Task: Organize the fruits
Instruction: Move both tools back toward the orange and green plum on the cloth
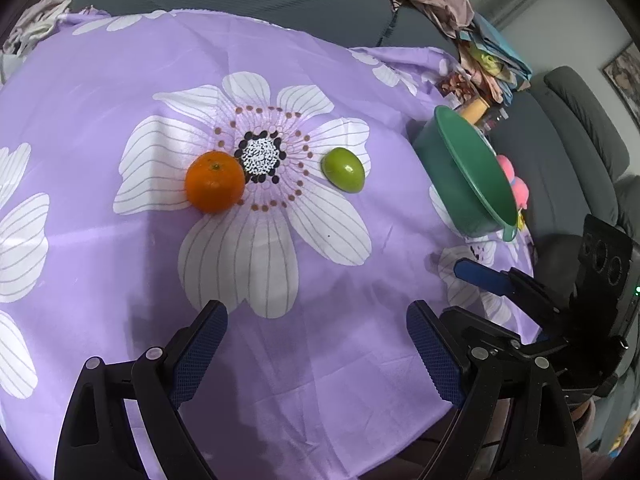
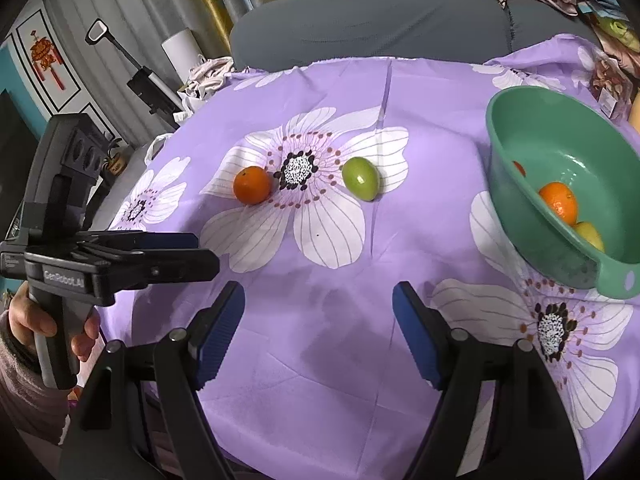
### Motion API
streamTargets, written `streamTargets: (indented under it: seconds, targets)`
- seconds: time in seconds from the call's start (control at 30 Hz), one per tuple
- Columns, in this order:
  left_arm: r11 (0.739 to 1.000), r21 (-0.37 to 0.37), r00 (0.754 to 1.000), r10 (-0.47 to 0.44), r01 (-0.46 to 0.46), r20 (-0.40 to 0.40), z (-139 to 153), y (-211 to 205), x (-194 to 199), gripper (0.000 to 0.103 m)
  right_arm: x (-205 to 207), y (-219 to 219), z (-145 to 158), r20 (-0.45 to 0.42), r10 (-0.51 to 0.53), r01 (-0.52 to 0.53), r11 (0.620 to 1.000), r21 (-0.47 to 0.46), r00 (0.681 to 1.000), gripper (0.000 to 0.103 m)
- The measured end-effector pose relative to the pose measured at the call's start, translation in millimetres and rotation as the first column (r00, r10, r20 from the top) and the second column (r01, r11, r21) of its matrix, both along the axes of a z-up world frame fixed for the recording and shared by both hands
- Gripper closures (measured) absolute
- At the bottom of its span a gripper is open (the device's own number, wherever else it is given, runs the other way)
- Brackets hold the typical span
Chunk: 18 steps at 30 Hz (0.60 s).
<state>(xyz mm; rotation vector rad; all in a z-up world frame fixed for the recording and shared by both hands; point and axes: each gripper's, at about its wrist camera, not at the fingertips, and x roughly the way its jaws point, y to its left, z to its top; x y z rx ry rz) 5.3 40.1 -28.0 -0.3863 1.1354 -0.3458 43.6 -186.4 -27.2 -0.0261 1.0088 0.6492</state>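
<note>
Left jaws: my left gripper [image 1: 316, 344] stands wide open and holds nothing; it hangs over bare cloth, on the near side of the fruits.
Right jaws: my right gripper [image 2: 318, 320] is also open and empty, and points down at the cloth.
Fruits on the counter: an orange [image 1: 215, 181] and a green fruit [image 1: 344, 169] lie apart from each other, one on each side of the dark middle of a big white flower.
Bowl: the green bowl [image 2: 520, 184] stands well to the right of them, tilted toward me; inside I see another orange [image 2: 559, 203] and a yellow fruit [image 2: 590, 236].
Step in hand: I judge it is the reach for a loose fruit. The orange is nearer my left side, the green fruit nearer my right.
How to do it well: come down straight over the fruit, one pad on each side, close softly, because round fruit can roll away.
Surface: a purple cloth [image 1: 120, 80] with white flowers, a little creased.
Room: a grey sofa [image 2: 380, 16] behind the counter, with clothes heaped on it.
</note>
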Motion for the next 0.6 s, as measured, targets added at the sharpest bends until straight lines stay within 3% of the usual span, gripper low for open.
streamTargets:
  seconds: [0.3, 0.6]
  targets:
    - [0.999, -0.020, 1.000, 0.028, -0.028, -0.003, -6.6, 16.4, 3.8, 0.012, 6.6, 18.8, -11.4, -0.035, 0.032, -0.032, 0.999, -0.013, 0.999, 0.026]
    - [0.999, -0.026, 0.998, 0.046, -0.045, 0.037, 2.6, 27.8, 24.3, 0.012, 19.5, 44.6, -24.1, -0.079, 0.067, -0.065, 0.997, 0.032, 0.995, 0.026]
